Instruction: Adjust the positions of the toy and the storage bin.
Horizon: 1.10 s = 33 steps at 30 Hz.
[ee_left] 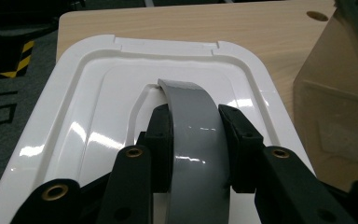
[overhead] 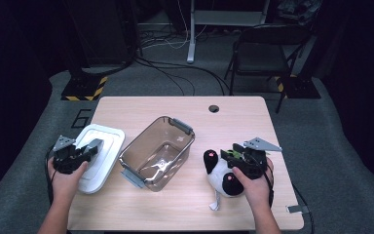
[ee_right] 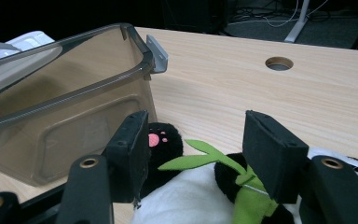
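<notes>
A white lid point(overhead: 104, 139) lies at the table's left edge, beside an open, clear grey container point(overhead: 158, 151) that is empty. My left gripper point(overhead: 92, 147) is shut on the lid's curved grey handle point(ee_left: 193, 130), which rises between the two pads above the lid point(ee_left: 88, 102). To the right of the container point(ee_right: 51, 107) a black-and-white panda plush point(overhead: 221, 178) rests on the table. My right gripper point(overhead: 233, 153) sits over its upper part. In the right gripper view the jaws press on the panda point(ee_right: 191, 196), with a black limb and a green leaf point(ee_right: 205, 158) between them.
A round cable hole point(overhead: 214, 108) is in the table's far side. A black folding chair point(overhead: 265, 48) and loose cables stand on the floor beyond the table. A white tag point(overhead: 215, 204) trails from the plush toward the near edge.
</notes>
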Each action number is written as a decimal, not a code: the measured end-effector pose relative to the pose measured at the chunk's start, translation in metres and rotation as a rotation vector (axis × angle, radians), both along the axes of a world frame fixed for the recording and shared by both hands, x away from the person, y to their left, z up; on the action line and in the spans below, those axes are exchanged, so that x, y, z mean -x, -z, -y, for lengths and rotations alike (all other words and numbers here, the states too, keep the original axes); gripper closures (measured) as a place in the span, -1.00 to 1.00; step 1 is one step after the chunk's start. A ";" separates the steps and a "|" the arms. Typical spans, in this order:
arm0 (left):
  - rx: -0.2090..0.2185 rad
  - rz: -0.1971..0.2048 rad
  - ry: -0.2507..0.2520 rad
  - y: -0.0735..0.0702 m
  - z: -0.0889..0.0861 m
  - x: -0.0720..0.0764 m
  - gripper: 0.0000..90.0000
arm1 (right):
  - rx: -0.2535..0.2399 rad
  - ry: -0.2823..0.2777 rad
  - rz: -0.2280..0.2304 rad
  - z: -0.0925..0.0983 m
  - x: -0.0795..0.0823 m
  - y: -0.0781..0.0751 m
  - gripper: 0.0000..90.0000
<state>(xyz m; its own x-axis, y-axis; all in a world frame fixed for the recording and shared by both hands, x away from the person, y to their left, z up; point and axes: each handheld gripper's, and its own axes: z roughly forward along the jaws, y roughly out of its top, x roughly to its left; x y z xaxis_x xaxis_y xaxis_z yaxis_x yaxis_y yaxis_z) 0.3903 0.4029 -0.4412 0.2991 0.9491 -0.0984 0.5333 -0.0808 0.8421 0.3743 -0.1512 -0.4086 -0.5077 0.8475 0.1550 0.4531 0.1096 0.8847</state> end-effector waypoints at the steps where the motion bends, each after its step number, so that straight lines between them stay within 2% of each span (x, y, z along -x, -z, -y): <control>1: 0.002 -0.001 -0.002 0.004 0.000 0.000 0.48 | 0.000 0.000 0.000 0.000 0.000 0.000 -0.10; 9: 0.016 -0.020 -0.006 0.021 0.000 0.000 0.48 | 0.000 0.003 -0.004 0.001 0.000 0.001 -0.10; 14: -0.021 -0.033 -0.003 0.029 0.004 -0.003 0.48 | 0.006 0.004 -0.005 0.001 -0.001 0.002 -0.10; 19: -0.022 -0.058 0.006 0.037 0.005 -0.004 0.48 | 0.010 0.008 -0.002 0.001 -0.001 0.003 -0.10; 25: -0.005 -0.078 -0.002 0.044 0.002 -0.007 0.48 | 0.025 0.011 0.002 0.001 -0.001 0.004 -0.10; 33: -0.016 -0.103 -0.009 0.053 0.001 -0.010 0.48 | 0.036 0.012 0.000 -0.001 -0.001 0.005 -0.10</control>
